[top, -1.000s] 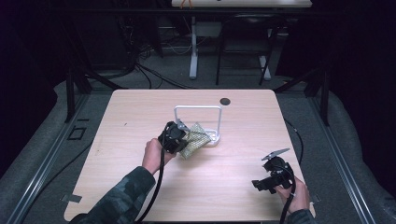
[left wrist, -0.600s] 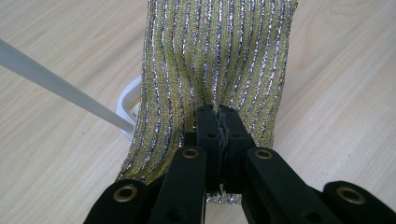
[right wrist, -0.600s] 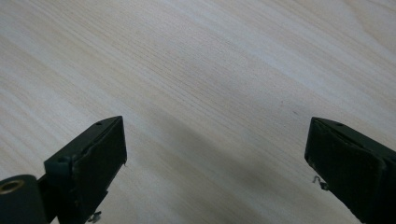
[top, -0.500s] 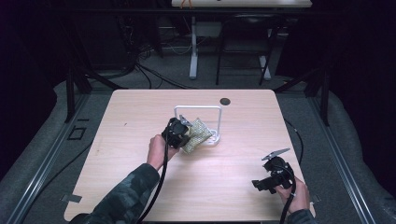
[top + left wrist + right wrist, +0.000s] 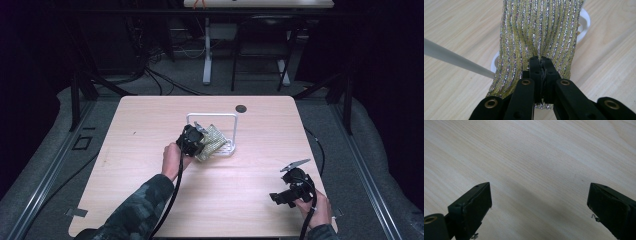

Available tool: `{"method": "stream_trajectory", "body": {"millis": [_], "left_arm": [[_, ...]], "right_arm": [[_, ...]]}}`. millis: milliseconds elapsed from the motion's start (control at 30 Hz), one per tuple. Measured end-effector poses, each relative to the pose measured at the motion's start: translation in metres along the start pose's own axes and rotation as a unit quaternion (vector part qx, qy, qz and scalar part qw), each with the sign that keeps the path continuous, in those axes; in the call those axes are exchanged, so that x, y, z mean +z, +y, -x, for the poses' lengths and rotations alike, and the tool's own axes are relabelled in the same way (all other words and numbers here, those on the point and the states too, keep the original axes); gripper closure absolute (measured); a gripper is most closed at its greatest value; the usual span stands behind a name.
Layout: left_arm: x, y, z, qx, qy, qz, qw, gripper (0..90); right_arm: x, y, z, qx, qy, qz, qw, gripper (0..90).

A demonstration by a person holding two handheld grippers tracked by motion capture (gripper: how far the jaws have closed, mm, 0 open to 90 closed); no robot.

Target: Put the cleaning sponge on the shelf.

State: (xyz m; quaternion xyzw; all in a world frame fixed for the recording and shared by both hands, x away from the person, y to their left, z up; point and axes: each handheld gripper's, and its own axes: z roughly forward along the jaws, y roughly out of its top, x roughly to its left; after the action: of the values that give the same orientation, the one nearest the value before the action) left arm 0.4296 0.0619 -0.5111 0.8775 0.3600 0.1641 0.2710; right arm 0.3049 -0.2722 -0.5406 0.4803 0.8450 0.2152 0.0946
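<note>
A glittery yellow-green striped cloth (image 5: pixel 539 32) is pinched in my left gripper (image 5: pixel 541 60), whose jaws are shut on its near edge. In the high view the cloth (image 5: pixel 212 141) hangs against a white wire stand (image 5: pixel 233 131) at the table's middle, with the left gripper (image 5: pixel 196 139) just left of it. The stand's white base ring (image 5: pixel 584 22) lies under the cloth, and a white bar (image 5: pixel 454 60) crosses at the left. My right gripper (image 5: pixel 281 196) hovers near the front right of the table, open. Between its spread jaws (image 5: pixel 539 202) there is bare wood.
The light wooden table (image 5: pixel 150 125) has a small dark round disc (image 5: pixel 241 108) near its far edge. Dark floor, cables and table legs lie beyond the far edge. Cables trail from both grippers toward the person.
My left gripper has carried the cloth rightward and farther back, closer to the white stand. The right gripper has stayed in place.
</note>
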Motion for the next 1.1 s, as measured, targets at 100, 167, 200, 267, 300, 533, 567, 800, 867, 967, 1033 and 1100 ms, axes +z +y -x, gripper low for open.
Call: {"method": "stream_trajectory", "body": {"millis": [100, 167, 200, 267, 300, 533, 567, 800, 867, 967, 1033, 1100], "left_arm": [[0.002, 0.001, 0.0, 0.0, 0.003, 0.0, 1.0, 88.9], [0.005, 0.003, 0.002, -0.001, 0.003, 0.002, 1.0, 88.9], [0.005, 0.004, 0.003, 0.002, 0.004, -0.001, 1.0, 88.9], [0.008, 0.006, 0.005, 0.004, 0.005, -0.001, 1.0, 88.9], [0.008, 0.006, 0.005, 0.004, 0.005, -0.001, 1.0, 88.9], [0.015, 0.013, 0.006, 0.0, 0.017, -0.004, 0.9998, 88.9], [0.016, 0.013, 0.006, 0.0, 0.021, -0.004, 0.9998, 88.9], [0.024, 0.013, 0.005, -0.007, 0.037, -0.009, 0.9993, 88.7], [0.026, 0.013, 0.004, -0.009, 0.04, -0.007, 0.9991, 88.4], [0.029, 0.013, 0.005, -0.012, 0.043, -0.008, 0.999, 88.3], [0.03, 0.014, 0.007, -0.014, 0.042, -0.003, 0.999, 88.2], [0.031, 0.014, 0.008, -0.014, 0.042, -0.004, 0.999, 88.2]], "right_arm": [[0.0, 0.0, 0.0, 0.001, 0.0, 0.001, 1.0, 5.1], [0.0, 0.0, 0.0, 0.001, 0.001, 0.001, 1.0, 5.1], [0.0, 0.0, -0.001, 0.001, 0.0, 0.0, 1.0, 5.1], [0.0, 0.0, -0.001, 0.003, 0.001, 0.0, 1.0, 5.1], [0.0, 0.0, -0.001, 0.003, 0.001, 0.0, 1.0, 5.1], [-0.001, 0.0, -0.001, 0.001, 0.004, -0.001, 1.0, 5.2], [-0.001, 0.0, -0.001, 0.001, 0.004, -0.001, 1.0, 5.2], [-0.001, 0.0, -0.001, 0.001, 0.005, 0.001, 1.0, 5.2], [-0.001, -0.001, 0.0, -0.003, 0.003, 0.001, 1.0, 5.3], [-0.002, -0.001, 0.0, 0.0, 0.004, 0.001, 1.0, 5.3], [-0.001, -0.001, -0.001, 0.001, 0.006, 0.002, 1.0, 5.3], [-0.001, -0.001, -0.001, 0.0, 0.006, 0.002, 1.0, 5.3]]}}
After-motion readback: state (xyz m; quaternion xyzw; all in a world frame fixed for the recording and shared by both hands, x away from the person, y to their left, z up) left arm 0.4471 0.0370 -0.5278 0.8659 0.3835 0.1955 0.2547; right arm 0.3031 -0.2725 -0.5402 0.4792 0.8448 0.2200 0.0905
